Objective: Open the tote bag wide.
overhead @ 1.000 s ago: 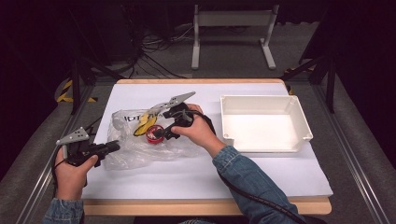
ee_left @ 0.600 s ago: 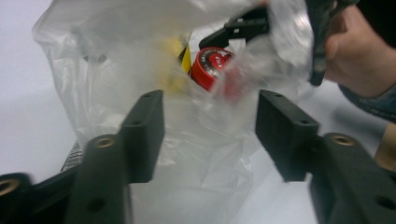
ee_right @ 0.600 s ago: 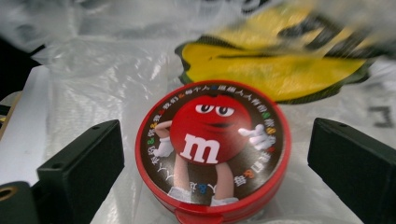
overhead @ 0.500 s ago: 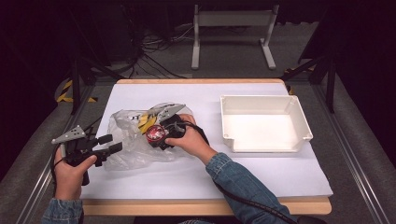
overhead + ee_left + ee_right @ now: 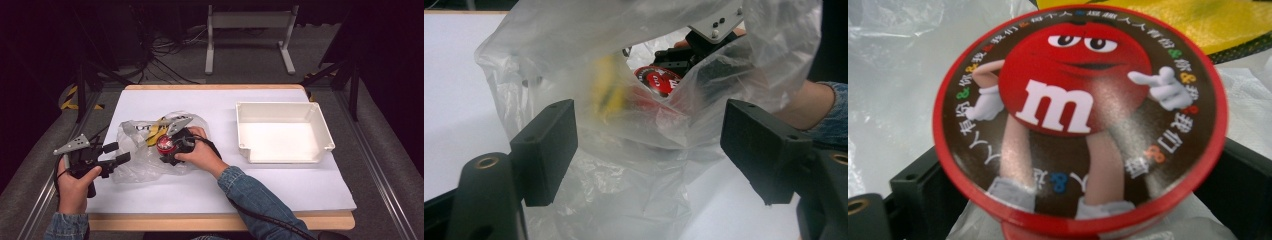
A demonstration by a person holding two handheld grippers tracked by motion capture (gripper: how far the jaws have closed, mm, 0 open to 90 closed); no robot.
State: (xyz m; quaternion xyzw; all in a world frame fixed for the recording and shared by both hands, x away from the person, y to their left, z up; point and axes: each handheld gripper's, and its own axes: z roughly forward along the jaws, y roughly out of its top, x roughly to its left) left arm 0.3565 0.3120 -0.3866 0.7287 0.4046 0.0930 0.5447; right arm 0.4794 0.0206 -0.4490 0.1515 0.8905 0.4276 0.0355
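A round red M&M's tin [image 5: 1078, 115] sits between the jaws of my right gripper [image 5: 1078, 205], which is shut on it. In the high view the tin [image 5: 165, 144] is at the mouth of a crumpled clear plastic bag [image 5: 142, 162], with the right gripper [image 5: 172, 148] reaching in from the right. A yellow packet [image 5: 156, 131] lies inside the bag behind the tin. My left gripper [image 5: 116, 152] is open at the bag's left edge. In the left gripper view its jaws stand wide apart around the bag [image 5: 634, 170] without pinching it, and the tin [image 5: 663, 81] shows beyond.
An empty white tray [image 5: 320, 131] stands on the right of the white-covered table [image 5: 260, 190]. Dark floor, cables and a metal stand lie past the far edge.
The right gripper came down and to the left into the bag's mouth and shut on the red tin. The left gripper's jaws spread open and edged toward the bag.
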